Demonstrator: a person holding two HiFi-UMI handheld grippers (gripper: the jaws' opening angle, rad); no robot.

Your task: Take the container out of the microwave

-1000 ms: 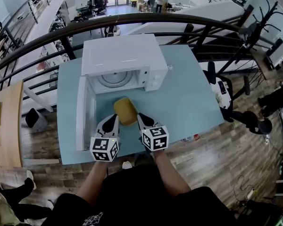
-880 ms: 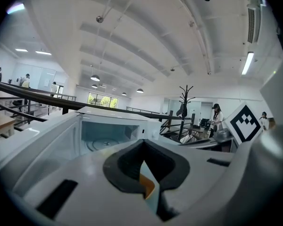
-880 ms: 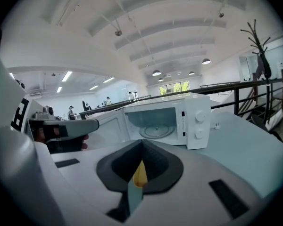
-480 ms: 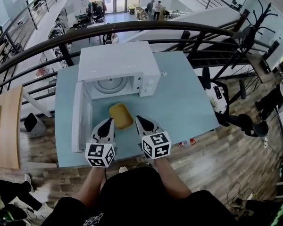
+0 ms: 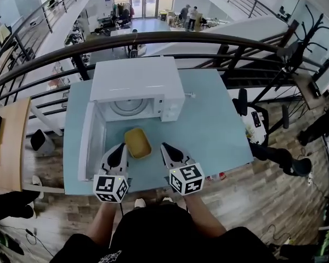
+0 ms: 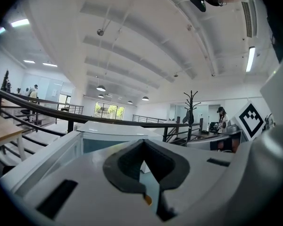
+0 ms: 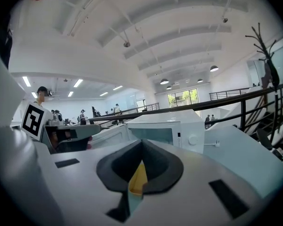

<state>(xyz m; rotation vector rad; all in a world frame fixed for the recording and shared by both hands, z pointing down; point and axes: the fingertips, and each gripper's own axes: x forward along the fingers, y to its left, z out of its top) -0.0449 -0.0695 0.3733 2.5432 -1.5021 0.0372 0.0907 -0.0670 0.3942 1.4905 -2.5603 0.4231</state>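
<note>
A yellow container (image 5: 137, 142) lies on the light blue table (image 5: 219, 125) just in front of the white microwave (image 5: 137, 78), whose door (image 5: 86, 141) hangs open to the left. The glass turntable (image 5: 130, 107) inside is bare. My left gripper (image 5: 119, 147) hovers off the container's left side, shut and holding nothing. On the other side my right gripper (image 5: 165, 147) is also shut and holds nothing. In the right gripper view a sliver of the yellow container (image 7: 137, 180) shows past the closed jaws, with the microwave (image 7: 165, 126) beyond.
A dark curved railing (image 5: 170, 37) runs behind the table, with a stairwell and a lower floor beyond it. A wooden desk (image 5: 5, 141) stands at the left. The table's near edge is right below my grippers.
Both grippers have risen and drawn back from the container, which stays on the table before the microwave. The head view has shifted a little.
</note>
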